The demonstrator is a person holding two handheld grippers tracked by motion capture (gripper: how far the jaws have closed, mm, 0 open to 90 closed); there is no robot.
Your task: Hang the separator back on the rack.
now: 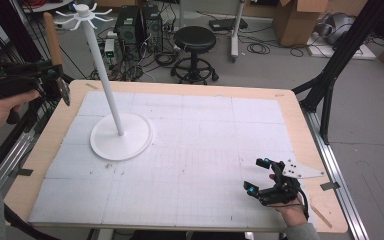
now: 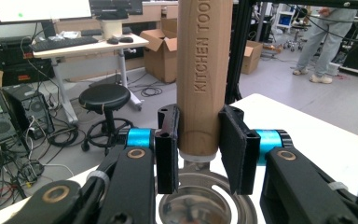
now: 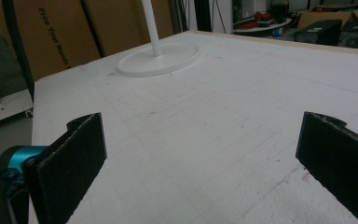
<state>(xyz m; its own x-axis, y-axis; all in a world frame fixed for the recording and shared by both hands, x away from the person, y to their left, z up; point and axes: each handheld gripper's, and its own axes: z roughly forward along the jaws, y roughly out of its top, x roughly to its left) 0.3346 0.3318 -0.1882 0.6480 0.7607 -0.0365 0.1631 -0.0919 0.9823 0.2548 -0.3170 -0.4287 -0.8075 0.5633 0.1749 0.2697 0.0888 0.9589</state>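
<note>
A kitchen tool with a wooden handle (image 1: 52,37) stands upright off the table's left edge, my left gripper (image 1: 55,75) shut on it. In the left gripper view the handle (image 2: 200,84) reads "KITCHEN TOOL", both black pads (image 2: 168,149) press its lower end, and a shiny metal part (image 2: 200,203) hangs below. A white stand (image 1: 121,136) with a tall pole and a ring of hooks (image 1: 82,14) on top sits on the table's left half. My right gripper (image 1: 257,175) rests open near the front right edge, nothing between its pads (image 3: 74,158). The stand's base (image 3: 161,59) lies far ahead of it.
The table top is a white foam board (image 1: 205,130) with a wooden rim. A black stool (image 1: 195,42), computer towers (image 1: 137,25) and cables stand on the floor behind. Black frame legs (image 1: 330,80) rise at the right. Cardboard boxes (image 1: 295,20) sit at the back.
</note>
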